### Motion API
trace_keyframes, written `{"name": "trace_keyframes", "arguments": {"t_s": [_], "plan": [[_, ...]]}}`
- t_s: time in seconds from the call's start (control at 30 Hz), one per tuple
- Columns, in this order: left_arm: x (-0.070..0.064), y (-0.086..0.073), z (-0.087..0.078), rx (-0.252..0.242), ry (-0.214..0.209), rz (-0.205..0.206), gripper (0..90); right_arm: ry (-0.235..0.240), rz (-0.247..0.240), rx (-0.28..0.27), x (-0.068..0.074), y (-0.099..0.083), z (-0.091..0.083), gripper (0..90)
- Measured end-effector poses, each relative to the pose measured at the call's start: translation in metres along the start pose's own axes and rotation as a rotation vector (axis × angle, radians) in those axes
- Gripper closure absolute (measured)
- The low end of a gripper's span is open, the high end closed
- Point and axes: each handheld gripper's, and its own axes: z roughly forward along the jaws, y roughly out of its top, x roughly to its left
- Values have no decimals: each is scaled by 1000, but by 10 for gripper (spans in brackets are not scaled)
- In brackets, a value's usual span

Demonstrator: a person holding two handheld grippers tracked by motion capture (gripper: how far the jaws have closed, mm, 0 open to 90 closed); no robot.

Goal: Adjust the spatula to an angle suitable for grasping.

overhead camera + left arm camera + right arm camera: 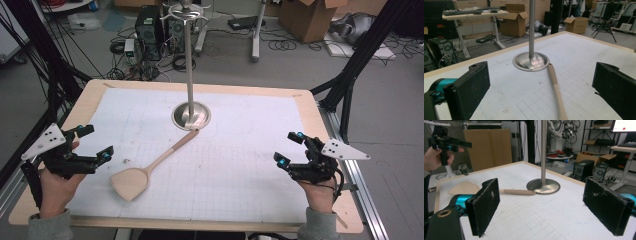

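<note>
On the table, wooden spatula [145, 171] untouched, left gripper [95, 143] and right gripper [289, 148] — both wide apart, empty.

I am working in a robotics lab or workshop: computer towers [149, 31] are sitting on the grey floor amid tangled cables [282, 45], and cardboard boxes [516, 23] are standing about. Desks carrying a keyboard [461, 11] and a monitor [624, 125] are lining the room, and black frame struts [357, 62] are flanking my gridded table [240, 165].

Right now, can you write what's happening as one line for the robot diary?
left gripper: open, empty | right gripper: open, empty | wooden spatula: flat on table, handle tip at stand base | nothing held
</note>
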Motion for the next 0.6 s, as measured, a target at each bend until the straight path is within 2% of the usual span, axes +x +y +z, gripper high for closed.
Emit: {"name": "trace_keyframes", "arguments": {"t_s": [0.1,0.37,0.47,0.5,0.6], "plan": [[-2,0,0,6,3,3,18,2,-6,-8,0,0,-1,133],[-3,3,3,6,-16,-27,17,9,-10,-10,2,2,-1,134],[-4,3,4,22,-24,-34,17,11,-5,-3,2,2,0,134],[-5,4,6,38,-15,-22,17,15,-1,2,3,2,0,134],[-8,4,10,72,-29,-11,17,18,-12,1,3,2,1,134]]}}
